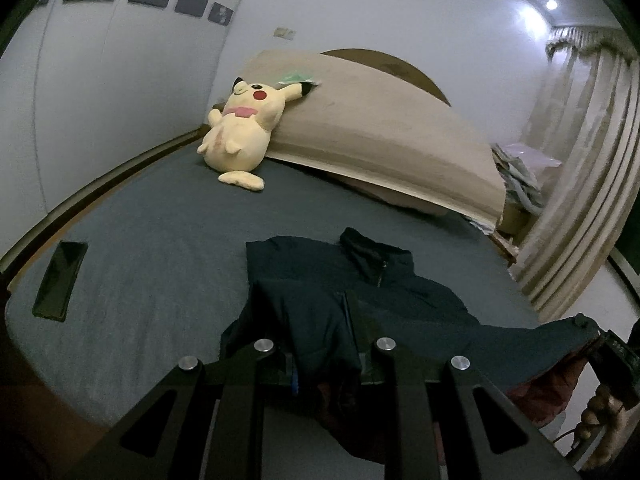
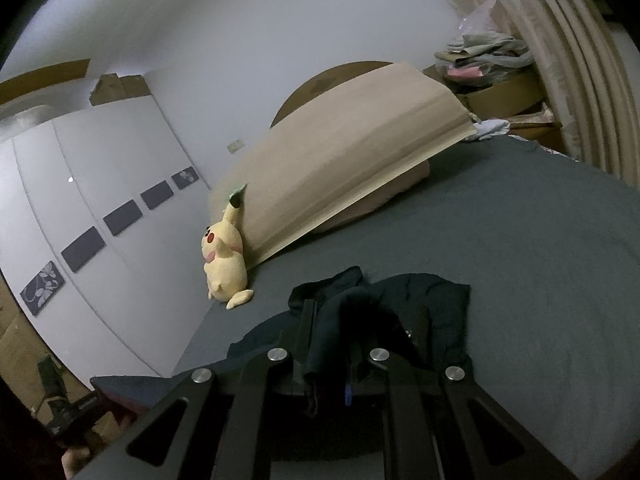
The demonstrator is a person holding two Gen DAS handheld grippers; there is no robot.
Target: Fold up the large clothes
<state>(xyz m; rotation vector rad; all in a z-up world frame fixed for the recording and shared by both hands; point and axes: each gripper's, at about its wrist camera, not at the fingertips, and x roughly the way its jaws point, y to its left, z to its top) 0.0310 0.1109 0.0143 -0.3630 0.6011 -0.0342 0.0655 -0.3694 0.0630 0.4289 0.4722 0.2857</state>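
Observation:
A dark navy zip-neck jacket (image 1: 360,280) lies on the grey bed sheet (image 1: 160,260), collar toward the headboard. My left gripper (image 1: 324,360) is shut on a bunched fold of the jacket's lower part, which shows reddish lining. My right gripper (image 2: 332,364) is shut on another bunch of the same jacket (image 2: 436,312), lifted off the sheet (image 2: 540,280). The right gripper and the hand holding it also show at the far right of the left wrist view (image 1: 612,360).
A yellow plush toy (image 1: 240,128) leans on a beige pillow (image 1: 380,128) at the headboard. A black phone (image 1: 60,276) lies on the sheet at the left. White wardrobe at left, curtains (image 1: 592,168) at right. Cardboard boxes with clutter (image 2: 492,76) stand beside the bed.

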